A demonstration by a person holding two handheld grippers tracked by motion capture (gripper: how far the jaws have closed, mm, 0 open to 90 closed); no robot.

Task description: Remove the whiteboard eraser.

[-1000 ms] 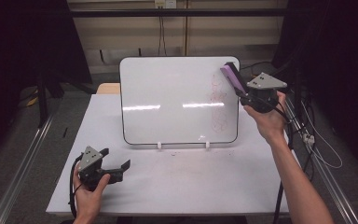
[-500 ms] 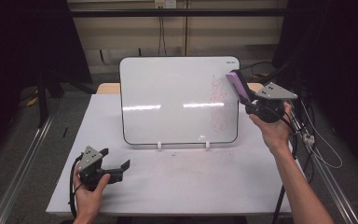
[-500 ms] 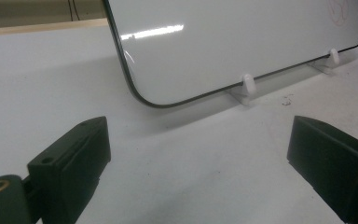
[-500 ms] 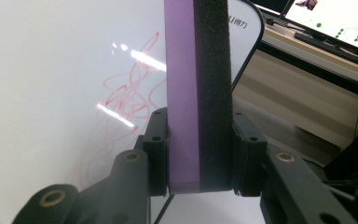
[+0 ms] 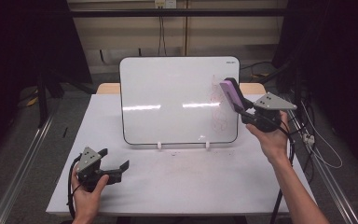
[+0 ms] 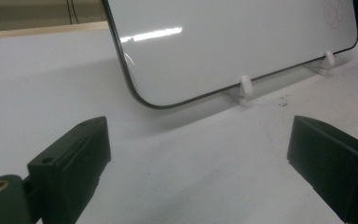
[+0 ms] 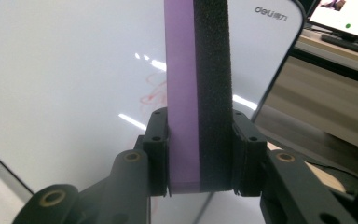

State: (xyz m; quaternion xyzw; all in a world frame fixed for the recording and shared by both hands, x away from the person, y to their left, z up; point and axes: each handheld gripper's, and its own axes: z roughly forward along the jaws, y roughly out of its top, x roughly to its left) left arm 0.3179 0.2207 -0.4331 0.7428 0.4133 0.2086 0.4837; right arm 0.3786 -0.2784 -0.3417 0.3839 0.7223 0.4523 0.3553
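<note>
High view, one whiteboard [image 5: 177,100], one eraser [image 5: 231,94] clamped in right claw [image 5: 240,105], left claw [image 5: 114,163] gaping, empty.

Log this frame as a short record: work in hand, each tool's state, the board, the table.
work: wiping red marks off the whiteboard
right tool: shut on the eraser, purple back and black felt, held at the board's right edge
left tool: open, holding nothing, low over the table, near its front left
whiteboard: upright on two white feet, mostly clean
table: white, faint smudges in front of the board
</note>
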